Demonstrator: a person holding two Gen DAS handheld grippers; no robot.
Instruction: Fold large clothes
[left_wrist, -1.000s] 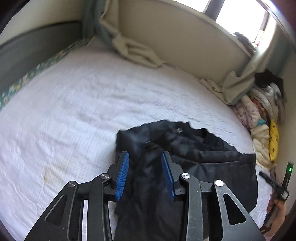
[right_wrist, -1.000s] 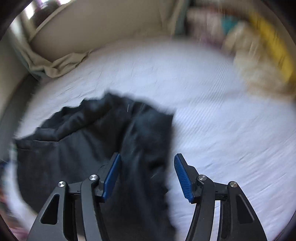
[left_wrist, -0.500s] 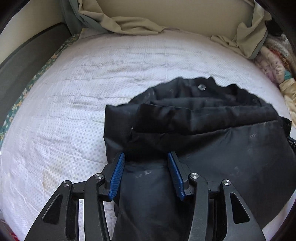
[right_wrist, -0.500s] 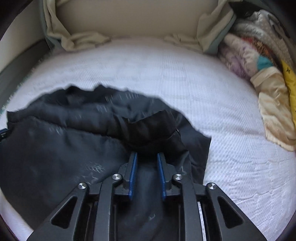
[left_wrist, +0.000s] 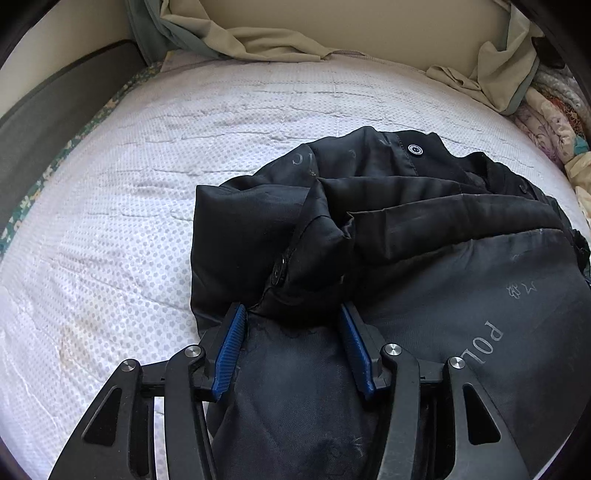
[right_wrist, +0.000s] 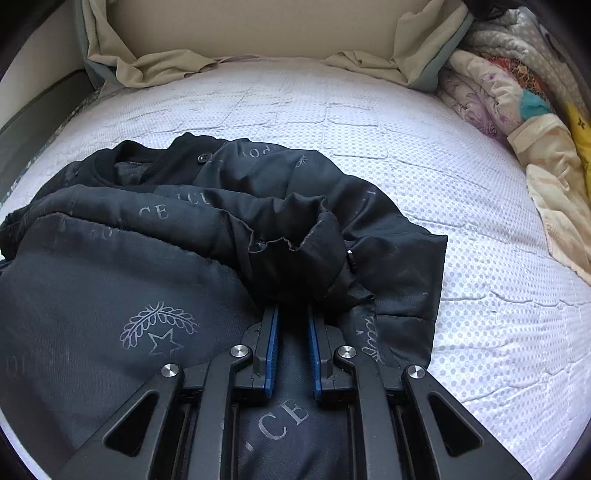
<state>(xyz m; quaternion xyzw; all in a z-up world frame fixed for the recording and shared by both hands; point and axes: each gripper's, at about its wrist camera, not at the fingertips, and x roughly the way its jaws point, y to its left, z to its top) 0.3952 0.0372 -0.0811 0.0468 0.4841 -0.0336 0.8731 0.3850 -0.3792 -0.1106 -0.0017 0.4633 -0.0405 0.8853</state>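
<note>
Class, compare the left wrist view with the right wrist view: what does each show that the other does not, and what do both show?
Only the left wrist view shows the left gripper, jaws wide around a bunch of the black jacket, and a pale stain on the mattress. Only the right wrist view shows the right gripper, jaws nearly closed on jacket fabric, and the wreath-and-star print. Both show the jacket, the white mattress, the beige curtain and the bedding pile.

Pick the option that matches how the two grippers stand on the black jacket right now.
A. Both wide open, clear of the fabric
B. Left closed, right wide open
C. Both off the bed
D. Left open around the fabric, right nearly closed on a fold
D: the left gripper stands wide around a bunch of the black jacket, while the right gripper is pinched narrow on a fold.
</note>
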